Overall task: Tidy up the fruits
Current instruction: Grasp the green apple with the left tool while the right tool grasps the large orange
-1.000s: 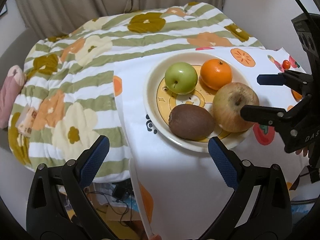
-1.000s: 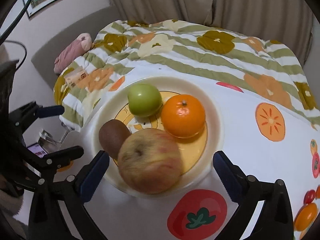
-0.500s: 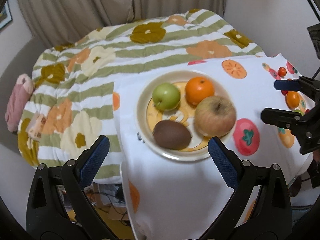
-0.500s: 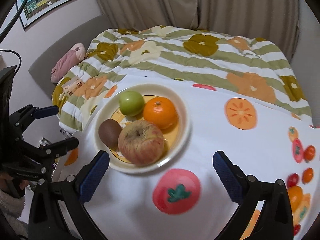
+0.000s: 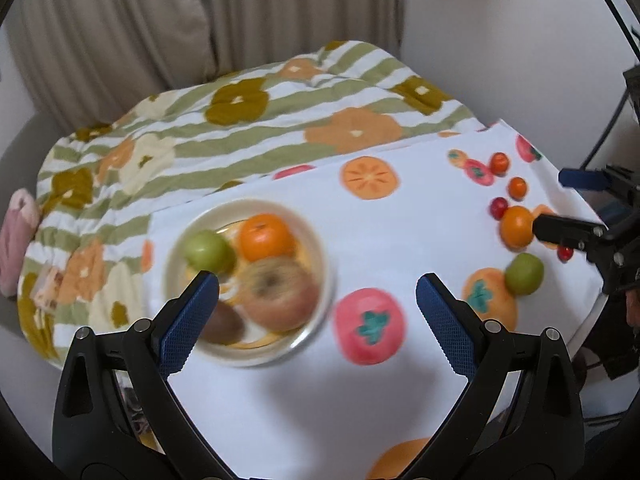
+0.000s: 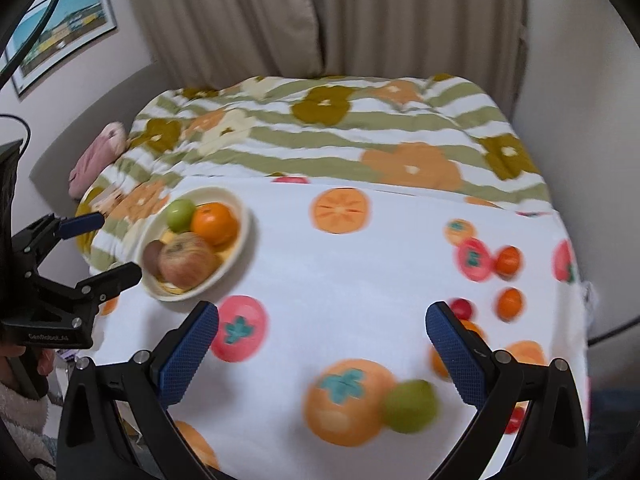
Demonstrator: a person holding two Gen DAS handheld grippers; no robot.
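Four fruits: already in the plate (image 6: 244,216), far left of the tabletop (image 6: 360,272); green apple (image 6: 180,215), orange (image 6: 214,222), big russet apple (image 6: 186,260), kiwi (image 6: 152,256).
Loose fruit: green one (image 6: 410,406) near right, resting on a printed persimmon; small orange ones (image 6: 509,303) and red ones farther right, some hard to tell from the cloth print.
Right tongs (image 6: 322,352): spread wide, holding nothing, green fruit just off its right finger.
Left tongs (image 5: 318,312): wide apart too, nothing held, hovering by the plate.
Next step, my guess: pick the loose green fruit w/ the right tongs.
Doing it well: centre the fruit betw. the pads, come down over its widest part, close gently; round & smooth, prob. rolls if nudged.
Look: pics blurred; fruit skin seems glossy, firm.
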